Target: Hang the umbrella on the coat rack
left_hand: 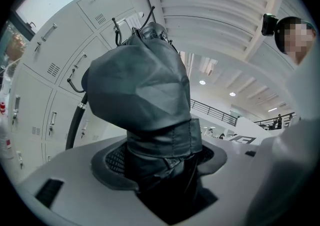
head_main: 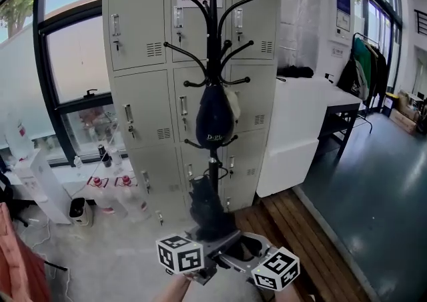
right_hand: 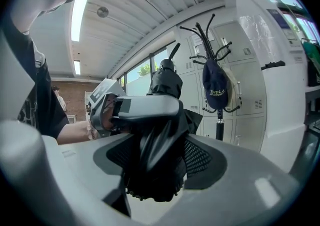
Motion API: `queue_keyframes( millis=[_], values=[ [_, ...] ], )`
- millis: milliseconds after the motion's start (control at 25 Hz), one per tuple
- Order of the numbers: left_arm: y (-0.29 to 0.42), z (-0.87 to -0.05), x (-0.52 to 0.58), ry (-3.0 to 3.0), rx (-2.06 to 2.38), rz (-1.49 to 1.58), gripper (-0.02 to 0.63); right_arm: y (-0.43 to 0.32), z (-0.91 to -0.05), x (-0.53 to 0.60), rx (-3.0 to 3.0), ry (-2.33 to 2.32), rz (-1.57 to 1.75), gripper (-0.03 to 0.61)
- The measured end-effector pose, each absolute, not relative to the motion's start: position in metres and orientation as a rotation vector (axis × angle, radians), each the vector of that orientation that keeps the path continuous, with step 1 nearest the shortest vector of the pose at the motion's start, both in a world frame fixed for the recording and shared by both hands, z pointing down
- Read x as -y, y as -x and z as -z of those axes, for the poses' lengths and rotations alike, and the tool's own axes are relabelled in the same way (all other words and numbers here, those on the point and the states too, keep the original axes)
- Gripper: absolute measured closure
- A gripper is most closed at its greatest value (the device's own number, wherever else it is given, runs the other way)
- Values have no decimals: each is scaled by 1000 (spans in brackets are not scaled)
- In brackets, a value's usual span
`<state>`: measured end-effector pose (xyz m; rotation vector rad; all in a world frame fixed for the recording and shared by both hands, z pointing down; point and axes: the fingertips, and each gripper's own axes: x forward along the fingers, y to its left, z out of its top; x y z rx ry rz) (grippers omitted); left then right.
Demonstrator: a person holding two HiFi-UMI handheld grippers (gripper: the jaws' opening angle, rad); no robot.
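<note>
In the head view a black coat rack (head_main: 212,61) stands before the lockers, with a dark cap (head_main: 214,117) hung on a lower hook. Below it a folded black umbrella (head_main: 205,206) stands upright, held low by both grippers. My left gripper (head_main: 202,239) is shut on the umbrella's grey fabric (left_hand: 145,90), seen close in the left gripper view. My right gripper (head_main: 235,249) is shut on the black bundle (right_hand: 155,165) just beneath. From the right gripper view, the rack (right_hand: 212,35) and cap (right_hand: 216,88) lie beyond the umbrella, to the right.
Grey lockers (head_main: 140,41) fill the wall behind the rack. A white counter (head_main: 307,114) stands to the right, a clothes rail (head_main: 363,61) farther right. Bottles (head_main: 127,194) and a small white bin (head_main: 79,211) sit on the floor at left, under a big window (head_main: 73,61).
</note>
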<state>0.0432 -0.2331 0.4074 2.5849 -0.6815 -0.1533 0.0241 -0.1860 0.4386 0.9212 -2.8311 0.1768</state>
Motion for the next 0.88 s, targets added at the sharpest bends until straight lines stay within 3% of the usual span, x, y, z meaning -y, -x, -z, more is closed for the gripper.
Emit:
queue_keyframes(
  millis=[880],
  values=[
    [-77,-307,322,-2648,817,310,298,-64,-342,274,2942,-807,117,298]
  ],
)
